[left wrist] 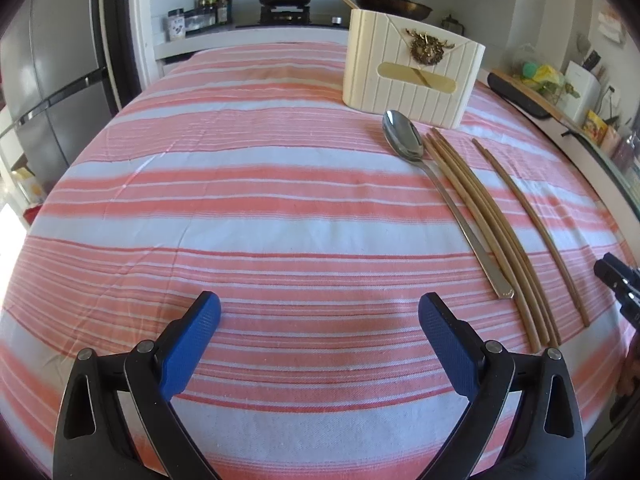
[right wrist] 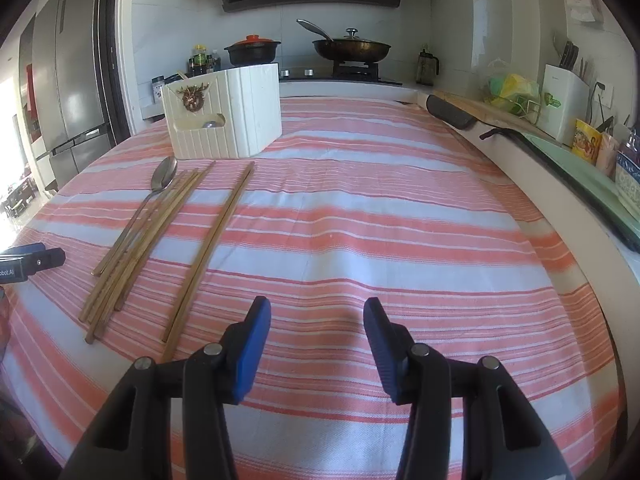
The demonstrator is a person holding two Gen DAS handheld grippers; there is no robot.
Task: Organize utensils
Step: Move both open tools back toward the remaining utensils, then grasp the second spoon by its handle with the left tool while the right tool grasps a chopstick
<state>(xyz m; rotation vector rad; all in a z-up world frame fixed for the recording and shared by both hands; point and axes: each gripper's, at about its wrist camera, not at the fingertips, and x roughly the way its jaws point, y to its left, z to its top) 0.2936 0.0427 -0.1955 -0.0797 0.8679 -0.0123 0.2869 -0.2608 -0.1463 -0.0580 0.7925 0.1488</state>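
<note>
A: Where's everything on the surface (left wrist: pixel 240 200)?
B: Holder (left wrist: pixel 412 76) near the far edge; spoon (left wrist: pixel 404 140) and chopsticks (left wrist: pixel 492 224) lie just before it.
A: And the tongs?
B: Left tongs (left wrist: pixel 320 320) gape wide, empty, utensils off to their right. Right tongs (right wrist: pixel 318 320) half open, empty, chopsticks just left.

Your cloth (left wrist: pixel 240 184) runs in salmon-pink and white stripes, broad bands mixed with thin lines. Beyond it, the holder (left wrist: pixel 412 76) is cream with vertical ribbing and a brass-gold emblem. In front of the holder you see a shiny silver spoon (left wrist: pixel 404 140) and tan wooden chopsticks (left wrist: pixel 492 232). Both your grippers carry blue textured pads (right wrist: pixel 250 352) on black arms.
</note>
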